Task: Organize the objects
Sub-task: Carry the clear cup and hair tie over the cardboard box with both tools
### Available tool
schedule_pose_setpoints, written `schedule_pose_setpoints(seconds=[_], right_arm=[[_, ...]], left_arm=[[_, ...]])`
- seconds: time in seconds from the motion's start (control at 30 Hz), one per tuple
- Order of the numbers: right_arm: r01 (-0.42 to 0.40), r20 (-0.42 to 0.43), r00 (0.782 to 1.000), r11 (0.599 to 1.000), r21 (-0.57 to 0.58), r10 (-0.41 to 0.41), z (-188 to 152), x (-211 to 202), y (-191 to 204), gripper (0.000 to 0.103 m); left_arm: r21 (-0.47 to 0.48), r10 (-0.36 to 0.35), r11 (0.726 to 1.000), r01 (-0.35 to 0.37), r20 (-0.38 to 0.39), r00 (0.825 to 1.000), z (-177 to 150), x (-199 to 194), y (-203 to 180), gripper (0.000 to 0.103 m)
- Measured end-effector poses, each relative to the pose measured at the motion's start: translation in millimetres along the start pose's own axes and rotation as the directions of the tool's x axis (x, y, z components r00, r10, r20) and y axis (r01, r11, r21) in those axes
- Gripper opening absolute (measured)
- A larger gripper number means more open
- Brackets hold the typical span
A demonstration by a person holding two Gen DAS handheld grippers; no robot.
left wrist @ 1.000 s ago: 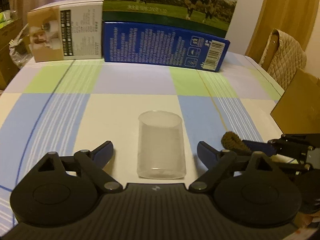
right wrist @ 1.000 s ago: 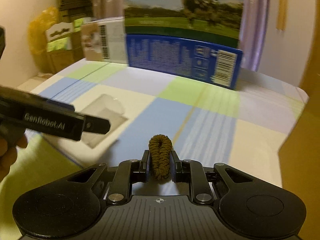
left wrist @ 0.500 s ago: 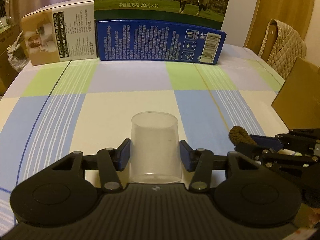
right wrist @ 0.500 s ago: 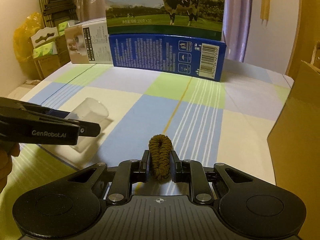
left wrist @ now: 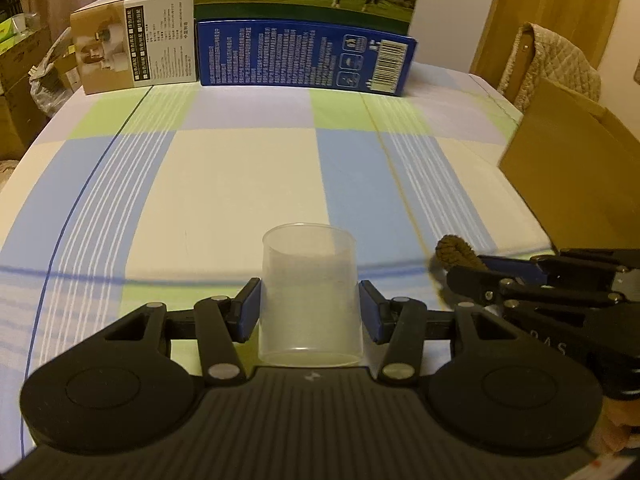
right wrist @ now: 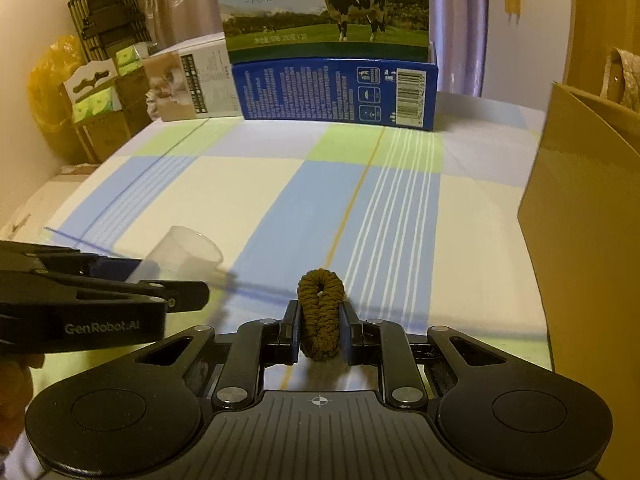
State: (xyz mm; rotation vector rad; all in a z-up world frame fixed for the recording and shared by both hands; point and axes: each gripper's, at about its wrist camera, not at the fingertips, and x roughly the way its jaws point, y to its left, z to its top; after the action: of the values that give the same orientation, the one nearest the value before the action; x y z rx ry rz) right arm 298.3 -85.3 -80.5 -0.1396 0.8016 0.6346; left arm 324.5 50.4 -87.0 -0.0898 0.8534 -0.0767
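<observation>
The left hand-held gripper (left wrist: 310, 310) clamps a clear plastic cup (left wrist: 310, 292) upright between its blue pads, above the checked surface (left wrist: 240, 168). Just to its right, the right hand-held gripper (right wrist: 320, 330) pinches a brown hair tie (right wrist: 320, 312); a cardboard box (right wrist: 592, 232) stands further right.

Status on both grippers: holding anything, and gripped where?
Left gripper clamps the clear plastic cup across its side walls, low on the body. Right gripper pinches the brown hair tie across its lower half.
</observation>
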Motion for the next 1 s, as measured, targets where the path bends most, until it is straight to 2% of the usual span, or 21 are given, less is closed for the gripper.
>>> schedule_pose_setpoints(seconds=[0.27,0.6,1.0], right_arm=[[0.024,-0.013,1.000,0.999,0.036,-0.023,-35,-48,8,0.016],[0.017,0.038,0.999,0.993,0.113,-0.022,-68,-130,11,0.016],[0.022,0.107,0.994,0.989,0.148,-0.038,-87,-218,14,0.016]], left_arm=[[-0.018,0.007,1.000,-0.007,-0.008,1.000,-26,-43,-16,0.046],[-0.052,0.013,0.999,-0.014,-0.011,1.000,-57,-106,-40,0.046],[-0.071,0.010,0.997,-0.009,0.019,1.000,-88,-181,-85,0.046]])
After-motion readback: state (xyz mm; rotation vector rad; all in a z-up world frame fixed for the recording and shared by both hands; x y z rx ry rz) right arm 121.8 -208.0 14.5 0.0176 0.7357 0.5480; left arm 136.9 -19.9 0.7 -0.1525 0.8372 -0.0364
